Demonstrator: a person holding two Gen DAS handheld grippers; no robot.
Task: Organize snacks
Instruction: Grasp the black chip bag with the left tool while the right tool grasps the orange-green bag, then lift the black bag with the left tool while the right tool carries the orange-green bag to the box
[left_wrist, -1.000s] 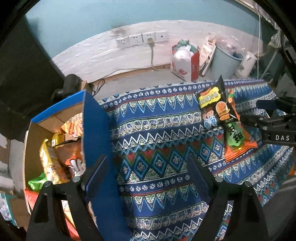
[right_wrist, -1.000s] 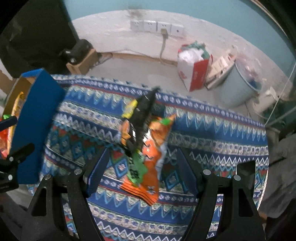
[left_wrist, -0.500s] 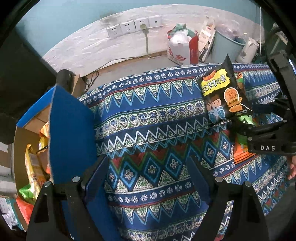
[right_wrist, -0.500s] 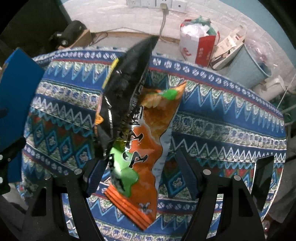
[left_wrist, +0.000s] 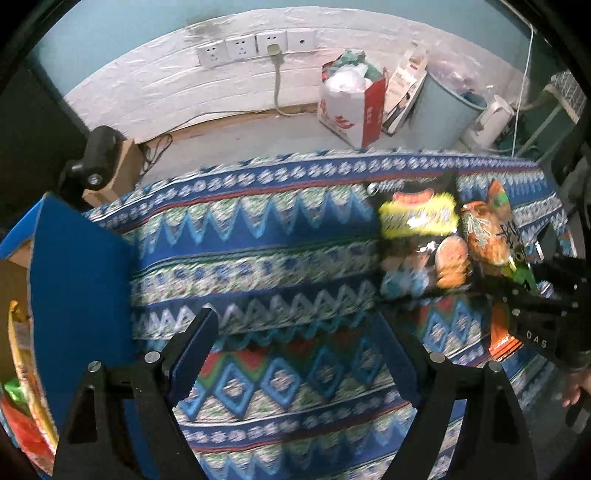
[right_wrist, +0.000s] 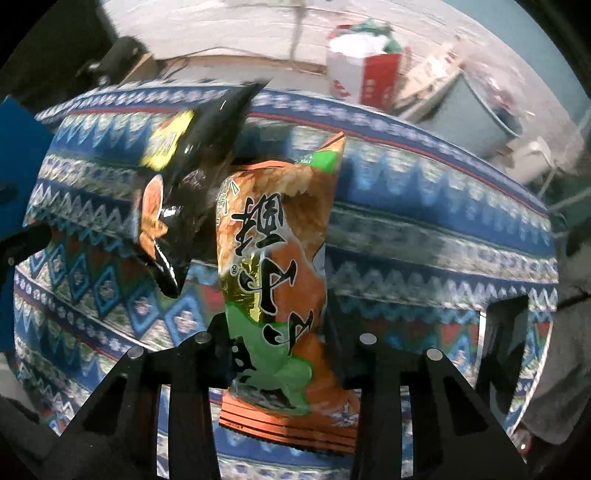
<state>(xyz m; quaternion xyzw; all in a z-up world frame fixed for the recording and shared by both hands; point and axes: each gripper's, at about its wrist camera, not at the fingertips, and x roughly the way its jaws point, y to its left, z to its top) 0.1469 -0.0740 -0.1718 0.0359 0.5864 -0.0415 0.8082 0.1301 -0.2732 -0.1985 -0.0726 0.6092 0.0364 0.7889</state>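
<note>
An orange and green snack bag (right_wrist: 273, 258) lies on the patterned blue cloth (left_wrist: 258, 229), and a black and yellow snack bag (right_wrist: 192, 162) leans against its left side. My right gripper (right_wrist: 277, 325) points down over the orange bag. Its jaws are closing, and the pads press on the bag's lower sides. In the left wrist view the black bag (left_wrist: 417, 240) and the orange bag (left_wrist: 491, 229) sit at the right, with the right gripper (left_wrist: 535, 314) on them. My left gripper (left_wrist: 295, 321) hangs open above bare cloth, holding nothing.
A cardboard box with a blue flap (left_wrist: 74, 277) stands at the cloth's left end, with several snack packets (left_wrist: 22, 369) inside. On the floor beyond are a red and white bag (left_wrist: 351, 107), a pale blue bin (left_wrist: 439, 110) and a white kettle (left_wrist: 487, 122).
The right gripper came down over the orange bag and its wide jaws narrowed onto it. The left gripper sank and shifted, so the box slid toward the left edge of its view.
</note>
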